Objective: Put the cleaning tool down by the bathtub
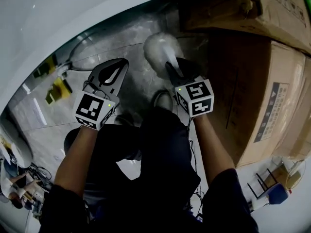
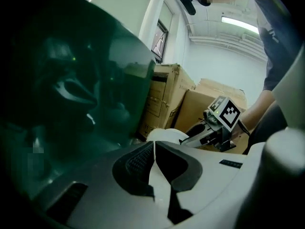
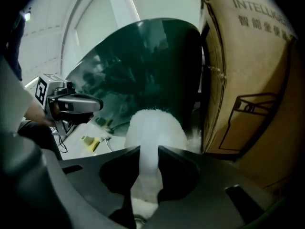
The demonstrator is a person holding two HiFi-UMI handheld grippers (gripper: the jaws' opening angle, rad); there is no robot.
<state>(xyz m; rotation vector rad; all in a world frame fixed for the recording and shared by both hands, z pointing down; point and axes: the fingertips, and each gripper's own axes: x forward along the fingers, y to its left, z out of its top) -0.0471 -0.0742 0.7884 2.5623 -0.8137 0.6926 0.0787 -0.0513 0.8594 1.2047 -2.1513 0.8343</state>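
The cleaning tool is a white fluffy brush head (image 1: 158, 50) on a pale handle. My right gripper (image 1: 173, 70) is shut on that handle, and the head sticks out past the jaws (image 3: 155, 127) just above the grey floor. The bathtub's white rim (image 1: 48, 13) curves across the upper left; its glossy dark side (image 3: 143, 66) rises right behind the brush. My left gripper (image 1: 120, 67) hangs beside the right one, shut with nothing between its jaws (image 2: 154, 146). From the left gripper view, the brush head (image 2: 164, 134) and right gripper (image 2: 215, 126) show ahead.
Large cardboard boxes (image 1: 262, 91) stand close on the right, leaving a narrow strip of marble floor (image 1: 131, 38) between them and the tub. A yellow object (image 1: 58, 89) and a hose (image 1: 80, 62) lie on the floor at left. The person's legs fill the lower middle.
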